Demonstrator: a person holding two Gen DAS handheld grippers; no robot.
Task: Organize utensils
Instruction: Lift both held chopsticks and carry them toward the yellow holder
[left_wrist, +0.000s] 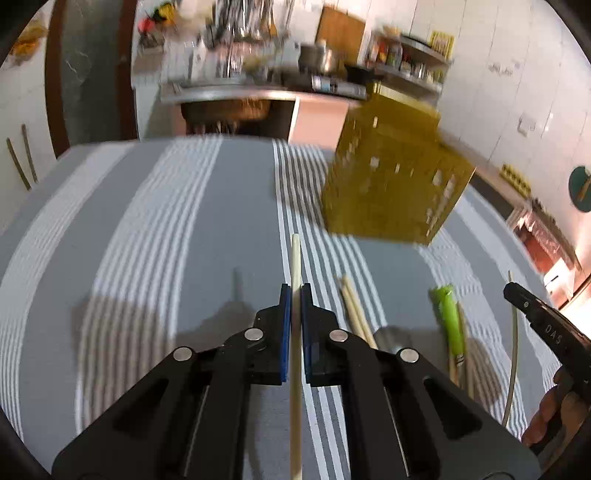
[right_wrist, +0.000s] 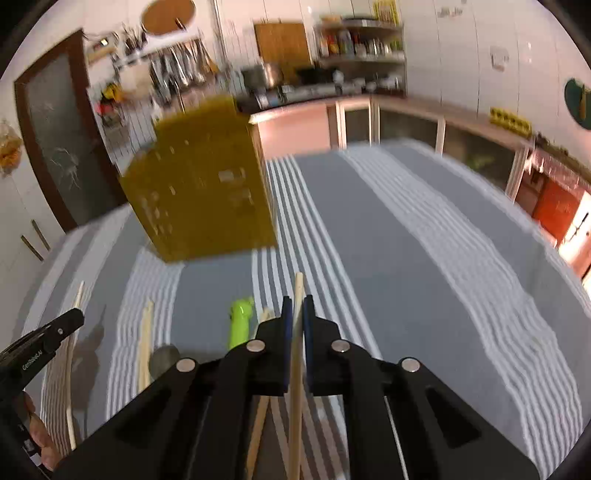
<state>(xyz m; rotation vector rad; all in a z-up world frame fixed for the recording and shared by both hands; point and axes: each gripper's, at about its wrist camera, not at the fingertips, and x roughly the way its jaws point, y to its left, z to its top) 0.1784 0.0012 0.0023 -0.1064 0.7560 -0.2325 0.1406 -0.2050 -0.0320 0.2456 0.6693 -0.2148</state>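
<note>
The left gripper (left_wrist: 295, 291) is pinching a pale wooden chopstick (left_wrist: 296, 258) between its blue pads, jaws pressed against it, in front of the yellow perforated plastic utensil holder (left_wrist: 395, 177), which is standing on the grey-and-white striped tablecloth (left_wrist: 166, 229). Nearer than the holder, two more light wooden chopsticks (left_wrist: 352, 299), a metal spoon (left_wrist: 391, 338) and a green-handled utensil (left_wrist: 448, 317) are lying on the cloth. The right gripper (right_wrist: 297, 302) is likewise clamping a second pale chopstick (right_wrist: 298, 291), right of the holder (right_wrist: 203, 177).
</note>
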